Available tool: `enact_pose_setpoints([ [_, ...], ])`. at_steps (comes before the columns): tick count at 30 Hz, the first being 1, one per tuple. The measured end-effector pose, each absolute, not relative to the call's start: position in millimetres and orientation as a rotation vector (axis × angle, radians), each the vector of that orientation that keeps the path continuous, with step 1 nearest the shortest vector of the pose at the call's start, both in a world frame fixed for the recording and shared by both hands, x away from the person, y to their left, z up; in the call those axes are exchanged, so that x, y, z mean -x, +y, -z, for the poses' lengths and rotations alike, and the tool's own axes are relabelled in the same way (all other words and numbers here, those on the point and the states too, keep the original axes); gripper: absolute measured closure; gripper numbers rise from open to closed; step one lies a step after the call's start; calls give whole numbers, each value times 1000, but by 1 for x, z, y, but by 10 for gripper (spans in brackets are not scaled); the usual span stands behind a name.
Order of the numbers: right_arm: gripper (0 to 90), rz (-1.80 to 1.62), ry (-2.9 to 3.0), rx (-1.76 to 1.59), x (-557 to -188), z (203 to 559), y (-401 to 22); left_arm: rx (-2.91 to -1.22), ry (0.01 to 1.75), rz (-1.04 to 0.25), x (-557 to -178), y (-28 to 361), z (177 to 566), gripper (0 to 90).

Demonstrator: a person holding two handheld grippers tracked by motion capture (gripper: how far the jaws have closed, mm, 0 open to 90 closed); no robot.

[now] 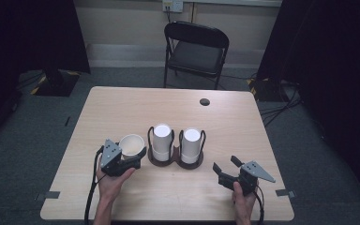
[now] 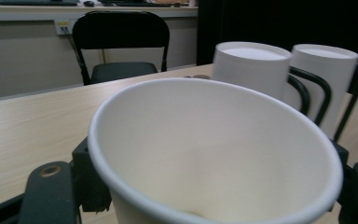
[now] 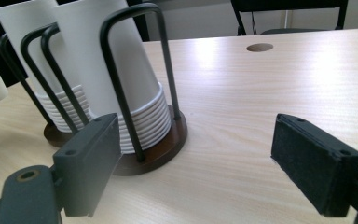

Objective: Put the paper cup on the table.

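I count one loose paper cup (image 1: 131, 144) and two upside-down cup stacks (image 1: 161, 141) in a two-bay wire holder (image 1: 175, 161). My left tongs (image 1: 130, 157) clamp the loose cup just left of the holder, axis near upright, mouth up. My right tongs (image 1: 226, 168) stand wide with nothing between them. Their own view shows the stacked rims (image 3: 144, 126); the high view shows the whole worktop (image 1: 122, 103).
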State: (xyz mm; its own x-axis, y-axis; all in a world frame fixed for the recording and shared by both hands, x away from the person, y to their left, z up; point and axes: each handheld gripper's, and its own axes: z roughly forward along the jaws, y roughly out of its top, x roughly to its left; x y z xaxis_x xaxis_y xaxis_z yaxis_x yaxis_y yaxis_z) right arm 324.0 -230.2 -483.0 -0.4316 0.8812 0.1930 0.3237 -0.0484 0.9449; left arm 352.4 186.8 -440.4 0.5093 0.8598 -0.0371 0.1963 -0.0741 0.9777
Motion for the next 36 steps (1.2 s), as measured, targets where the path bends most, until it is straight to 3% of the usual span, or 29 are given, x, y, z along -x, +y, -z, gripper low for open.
enact_pose_setpoints([
  [13, 150, -1418, 1701, -1283, -324, 494, -230, -1593, 951, -792, -382, 193, 429, 227],
  [17, 149, -1421, 1692, -1269, -324, 495, -229, -1575, 962, -764, -394, 197, 430, 226],
  [36, 141, -1454, 1673, -1281, -323, 495, -232, -1616, 1098, -744, -446, 211, 466, 209],
])
